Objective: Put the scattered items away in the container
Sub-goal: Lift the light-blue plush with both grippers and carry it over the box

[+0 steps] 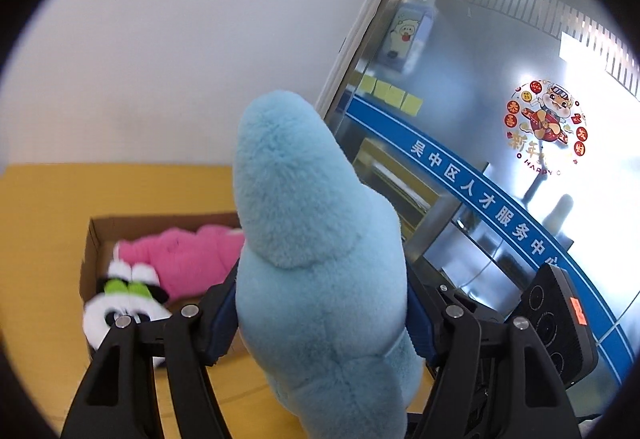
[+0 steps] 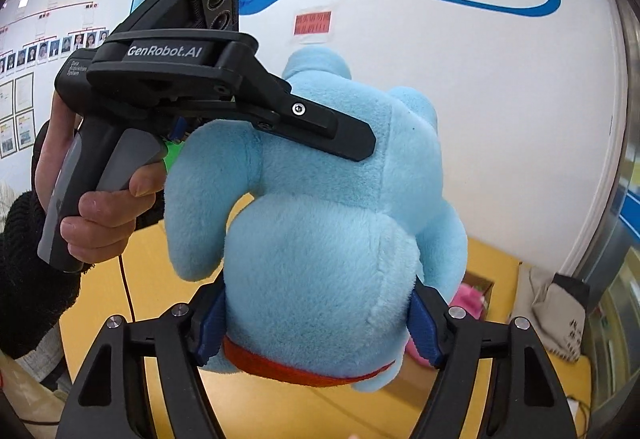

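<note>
Both the left hand-held gripper (image 1: 320, 315) and the right hand-held gripper (image 2: 320, 323) are clamping the blue plush toy (image 1: 312, 239) wide-jawed, holding it above the cardboard box (image 1: 96, 239). Best keeping both grips firm until it is hanging over the box's free space beside the pink plush (image 1: 188, 259).

A frosted glass door (image 1: 500, 99) with a red sticker (image 1: 546, 123) adjoins the white wall (image 1: 160, 39).

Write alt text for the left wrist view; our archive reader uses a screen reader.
A light blue plush toy is clamped between the blue pads of the left tool, held above a yellow surface. Behind it, an open cardboard box holds a pink plush and a black, white and green plush. A glass partition stands at right.
</note>
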The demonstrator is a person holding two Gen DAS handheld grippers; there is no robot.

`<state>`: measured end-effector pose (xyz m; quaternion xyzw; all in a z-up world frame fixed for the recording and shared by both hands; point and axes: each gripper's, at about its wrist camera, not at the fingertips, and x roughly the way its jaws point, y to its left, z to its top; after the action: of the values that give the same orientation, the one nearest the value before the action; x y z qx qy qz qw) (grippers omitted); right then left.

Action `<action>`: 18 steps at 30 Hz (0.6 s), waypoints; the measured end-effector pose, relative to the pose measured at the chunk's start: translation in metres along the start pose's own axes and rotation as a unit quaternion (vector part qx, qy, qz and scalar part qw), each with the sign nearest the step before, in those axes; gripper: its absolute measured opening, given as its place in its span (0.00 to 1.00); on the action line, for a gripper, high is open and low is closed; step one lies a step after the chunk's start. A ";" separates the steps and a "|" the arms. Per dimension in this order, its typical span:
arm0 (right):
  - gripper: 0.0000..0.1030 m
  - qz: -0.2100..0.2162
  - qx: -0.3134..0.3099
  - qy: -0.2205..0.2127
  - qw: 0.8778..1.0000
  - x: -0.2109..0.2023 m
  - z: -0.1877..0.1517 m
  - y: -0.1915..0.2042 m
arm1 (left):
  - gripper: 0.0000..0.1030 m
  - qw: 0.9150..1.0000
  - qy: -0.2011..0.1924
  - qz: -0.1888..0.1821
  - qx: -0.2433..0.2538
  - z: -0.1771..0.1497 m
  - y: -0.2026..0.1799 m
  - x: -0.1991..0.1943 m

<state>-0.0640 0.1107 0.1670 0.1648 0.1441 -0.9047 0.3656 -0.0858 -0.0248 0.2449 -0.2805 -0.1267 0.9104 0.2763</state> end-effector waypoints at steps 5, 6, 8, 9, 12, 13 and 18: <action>0.77 -0.011 -0.009 -0.010 1.000 0.018 0.036 -0.024 | 0.67 1.000 -0.007 0.005 0.016 0.039 0.013 0.014; 0.77 -0.012 -0.010 -0.012 1.000 0.024 0.041 -0.029 | 0.67 1.000 -0.005 0.005 0.016 0.045 0.019 0.020; 0.77 -0.012 -0.006 -0.013 1.000 0.037 0.046 -0.039 | 0.67 1.000 0.002 0.007 0.013 0.054 0.033 0.036; 0.77 -0.012 -0.002 -0.012 1.000 0.043 0.047 -0.042 | 0.67 1.000 0.006 0.007 0.012 0.056 0.040 0.043; 0.77 -0.008 0.018 -0.006 1.000 0.069 0.044 -0.057 | 0.67 1.000 0.026 0.013 0.002 0.060 0.065 0.076; 0.77 -0.006 0.025 -0.002 1.000 0.079 0.040 -0.062 | 0.67 0.999 0.033 0.015 -0.001 0.058 0.074 0.088; 0.77 0.001 0.064 0.028 0.998 0.135 0.006 -0.080 | 0.67 0.996 0.078 0.015 -0.040 0.034 0.127 0.147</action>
<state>-0.2135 0.0805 0.1291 0.2138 0.0960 -0.9065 0.3513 -0.2615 -0.0465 0.1590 -0.3633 -0.1366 0.8841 0.2602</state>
